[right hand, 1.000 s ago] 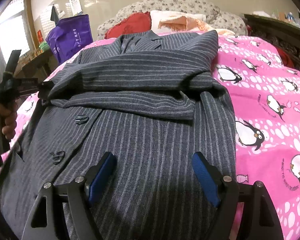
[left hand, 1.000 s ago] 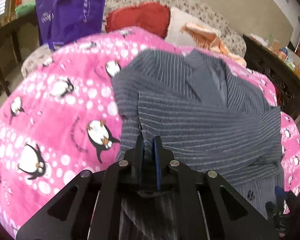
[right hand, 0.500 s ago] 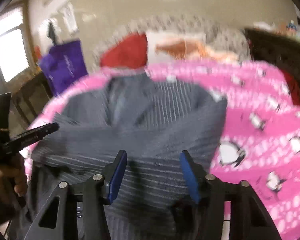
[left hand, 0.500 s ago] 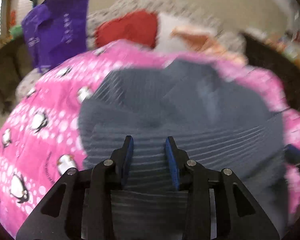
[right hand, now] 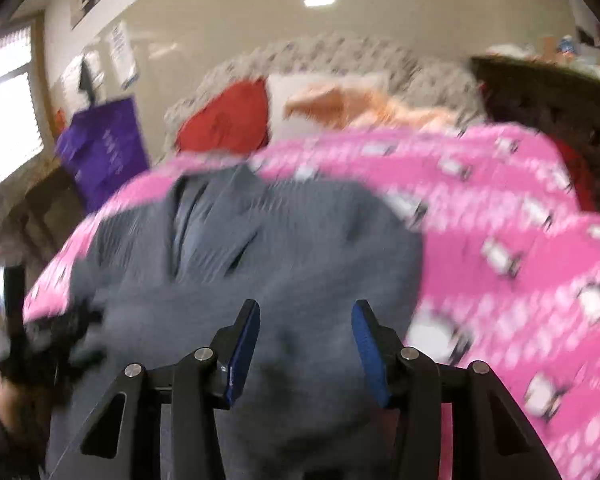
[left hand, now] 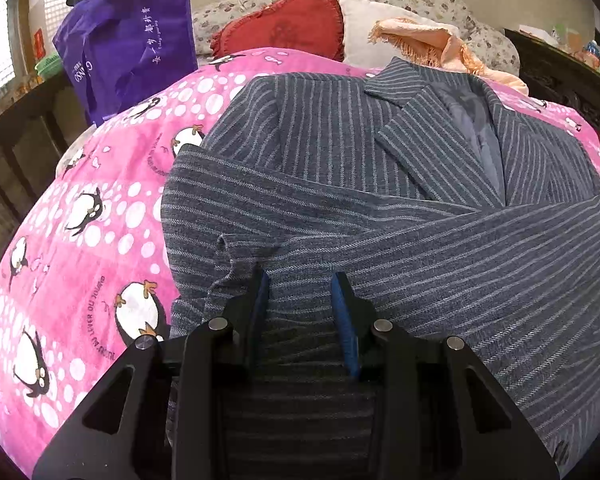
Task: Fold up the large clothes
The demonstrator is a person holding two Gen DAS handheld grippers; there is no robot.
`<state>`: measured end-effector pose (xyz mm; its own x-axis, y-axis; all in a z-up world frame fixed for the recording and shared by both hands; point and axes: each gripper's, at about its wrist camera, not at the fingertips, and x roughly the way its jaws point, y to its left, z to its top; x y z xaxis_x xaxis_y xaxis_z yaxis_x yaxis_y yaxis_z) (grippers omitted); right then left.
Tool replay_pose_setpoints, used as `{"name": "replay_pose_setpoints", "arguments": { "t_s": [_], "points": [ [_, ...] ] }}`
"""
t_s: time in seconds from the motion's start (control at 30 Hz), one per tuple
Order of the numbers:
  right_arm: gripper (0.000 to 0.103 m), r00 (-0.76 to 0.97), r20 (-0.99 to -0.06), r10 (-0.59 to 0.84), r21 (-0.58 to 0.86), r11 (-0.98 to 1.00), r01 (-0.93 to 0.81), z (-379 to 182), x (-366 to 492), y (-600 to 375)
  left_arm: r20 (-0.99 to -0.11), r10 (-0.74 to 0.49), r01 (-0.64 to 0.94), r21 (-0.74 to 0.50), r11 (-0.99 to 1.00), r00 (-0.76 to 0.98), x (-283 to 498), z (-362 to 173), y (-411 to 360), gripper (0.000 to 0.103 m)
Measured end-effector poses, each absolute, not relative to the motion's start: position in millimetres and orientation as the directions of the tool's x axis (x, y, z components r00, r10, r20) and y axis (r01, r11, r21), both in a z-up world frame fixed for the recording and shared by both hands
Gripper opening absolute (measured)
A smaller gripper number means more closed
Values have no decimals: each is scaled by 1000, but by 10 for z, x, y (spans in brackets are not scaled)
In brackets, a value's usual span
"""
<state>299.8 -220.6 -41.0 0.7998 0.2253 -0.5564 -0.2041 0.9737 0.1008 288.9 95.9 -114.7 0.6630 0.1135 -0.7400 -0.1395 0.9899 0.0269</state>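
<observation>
A grey pinstriped suit jacket (left hand: 380, 184) lies face up on a bed with a pink penguin blanket (left hand: 88, 240), both sleeves folded across its chest. My left gripper (left hand: 300, 284) is open and empty, just above the folded sleeve near the jacket's left edge. In the blurred right wrist view the jacket (right hand: 260, 264) fills the middle. My right gripper (right hand: 304, 312) is open and empty above its lower part. The left gripper and the hand holding it show at that view's left edge (right hand: 12, 320).
A red cushion (left hand: 284, 28), a white pillow and a peach cloth (left hand: 432, 44) lie at the head of the bed. A purple bag (left hand: 128, 44) stands at the bed's left side. Dark wooden furniture (left hand: 560, 76) runs along the right.
My left gripper opened and let go of the jacket edge, then moved forward over the sleeve. My right gripper lifted from the hem, narrowed a little and is moving fast.
</observation>
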Motion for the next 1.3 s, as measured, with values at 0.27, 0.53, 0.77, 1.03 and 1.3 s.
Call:
{"name": "replay_pose_setpoints", "arguments": {
  "t_s": [0.27,0.53,0.77,1.03,1.3],
  "points": [
    [47,718,-679,153,90,988,-125,-850,3696,-2421,-741,128,-144,43,989,659,2889,-1151,916,33],
    [47,797,-571,197,70,979,-192,-274,3025,-2221,-741,133,-146,48,988,658,2888,-1146,917,33],
    [48,690,-690,220,65,968,-244,-907,2987,-2063,-741,136,-145,53,988,658,2889,-1144,910,33],
    [61,722,-641,261,34,949,-313,-507,2646,-1654,-743,139,-147,55,988,655,2898,-1141,916,33],
    [66,666,-729,158,30,979,-199,-640,2281,-1906,-742,139,-147,55,988,656,2897,-1142,918,33]
  ]
}}
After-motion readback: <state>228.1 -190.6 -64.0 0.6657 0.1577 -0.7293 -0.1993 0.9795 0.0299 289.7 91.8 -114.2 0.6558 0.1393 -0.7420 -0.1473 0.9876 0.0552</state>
